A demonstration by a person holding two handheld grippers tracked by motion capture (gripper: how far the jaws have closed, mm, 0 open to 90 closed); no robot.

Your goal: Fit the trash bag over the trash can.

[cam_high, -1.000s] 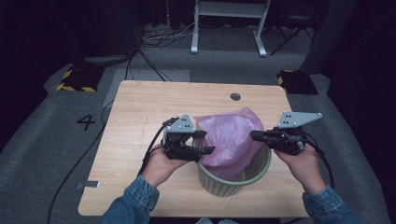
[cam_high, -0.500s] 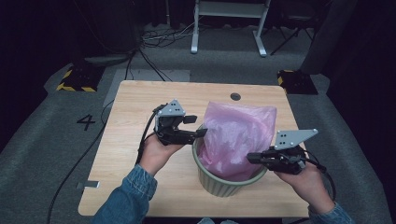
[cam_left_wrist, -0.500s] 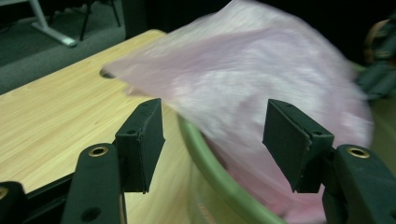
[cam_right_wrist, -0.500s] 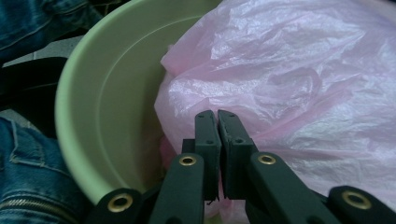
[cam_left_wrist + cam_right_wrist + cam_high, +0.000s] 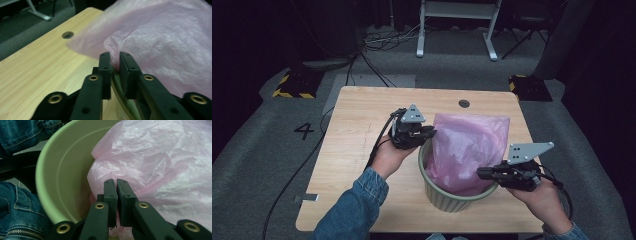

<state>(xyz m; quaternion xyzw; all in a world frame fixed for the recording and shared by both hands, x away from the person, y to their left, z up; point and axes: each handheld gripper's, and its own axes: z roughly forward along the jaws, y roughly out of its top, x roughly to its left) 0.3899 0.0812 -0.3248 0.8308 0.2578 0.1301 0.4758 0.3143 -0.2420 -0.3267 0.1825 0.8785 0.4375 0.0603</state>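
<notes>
A pale green bin stands on the wooden table, and a pink plastic bag rises out of it. My left gripper is at the bin's left rim. Its jaws have just been closing and now pinch the bag's edge between them, with the green rim just below in the left gripper view. My right gripper is at the bin's near right side. It is shut on the bag film beside the bin's inner wall, seen in the right gripper view.
A round cable hole lies near the table's far edge. Behind the table stand a white frame, floor cables and two black-and-yellow blocks. Bare wood lies left of the bin.
The left gripper moved away from me along the bin's left side to the rim and its jaws closed on the bag. The right gripper dropped toward me, and the bag now stands taller.
</notes>
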